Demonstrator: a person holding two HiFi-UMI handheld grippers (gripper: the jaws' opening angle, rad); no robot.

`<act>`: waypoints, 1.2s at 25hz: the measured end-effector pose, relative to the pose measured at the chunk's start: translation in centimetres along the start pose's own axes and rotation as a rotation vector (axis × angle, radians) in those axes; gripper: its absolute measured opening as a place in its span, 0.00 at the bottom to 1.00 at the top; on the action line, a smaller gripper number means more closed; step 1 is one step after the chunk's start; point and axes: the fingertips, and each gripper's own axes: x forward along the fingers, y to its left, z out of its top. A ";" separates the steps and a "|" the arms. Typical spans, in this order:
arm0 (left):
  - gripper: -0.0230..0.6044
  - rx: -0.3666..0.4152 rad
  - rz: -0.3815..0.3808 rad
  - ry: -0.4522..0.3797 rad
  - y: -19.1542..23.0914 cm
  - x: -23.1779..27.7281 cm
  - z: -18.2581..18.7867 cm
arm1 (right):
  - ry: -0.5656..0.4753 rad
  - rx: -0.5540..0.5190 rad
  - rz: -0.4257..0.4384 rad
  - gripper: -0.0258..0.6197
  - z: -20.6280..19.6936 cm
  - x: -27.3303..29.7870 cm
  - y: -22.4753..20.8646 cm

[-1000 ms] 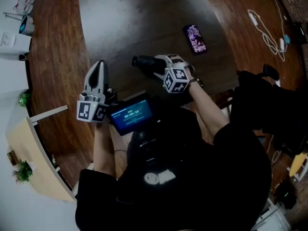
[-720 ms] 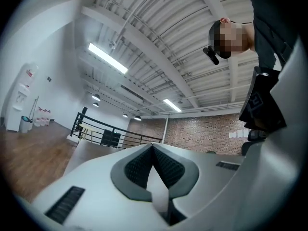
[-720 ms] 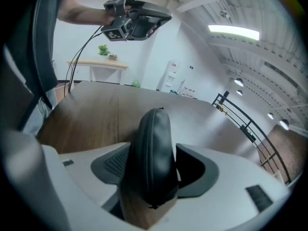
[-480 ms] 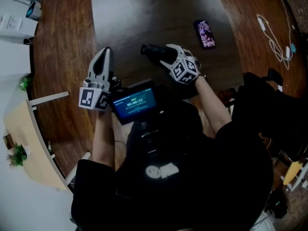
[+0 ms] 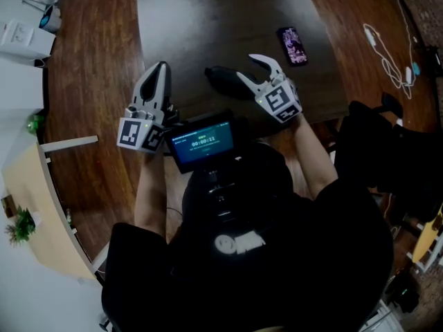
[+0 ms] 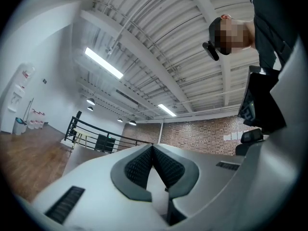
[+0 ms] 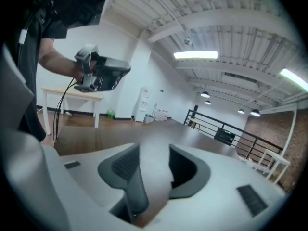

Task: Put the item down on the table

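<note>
The dark item (image 5: 220, 80) is lying on the desk (image 5: 208, 19), just beside the right gripper (image 5: 245, 66). That gripper is hanging released: its jaws have just been closing, yet they are standing apart with nothing between them. Its own view is showing only bare desk through the gap; the head view alone is showing the item, and a phone (image 5: 291, 45) lying farther right on the desk. The left gripper (image 5: 162, 66) is clenched on nothing, its 2 pads (image 6: 168, 167) pressing together in its own view, which is looking up at ceiling lights (image 6: 103, 63) and a brick wall (image 6: 192, 136)
</note>
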 end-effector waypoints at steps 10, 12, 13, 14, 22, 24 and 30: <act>0.04 -0.070 -0.067 0.013 -1.8 -6.2 0.0 | -0.370 0.423 -0.128 0.04 8.1 -9.6 2.9; 0.04 -0.094 -0.075 0.022 -2.3 -7.2 -0.7 | -0.370 0.412 -0.125 0.04 8.5 -10.6 4.6; 0.04 -0.104 -0.075 0.029 -2.7 -7.5 -1.1 | -0.374 0.406 -0.116 0.04 8.8 -11.1 5.5; 0.04 -0.109 -0.074 0.038 -3.2 -7.9 -1.4 | -0.380 0.396 -0.106 0.04 9.1 -11.7 6.2; 0.04 -0.104 -0.067 0.043 -6.6 -10.9 -1.8 | -0.388 0.342 -0.052 0.04 9.3 -14.8 10.6; 0.04 -0.098 -0.070 0.032 -7.7 -11.5 -1.5 | -0.393 0.345 -0.052 0.04 9.4 -15.7 11.2; 0.04 -0.067 -0.109 -0.002 -14.4 -15.5 -1.3 | -0.431 0.367 -0.052 0.04 8.6 -21.4 14.9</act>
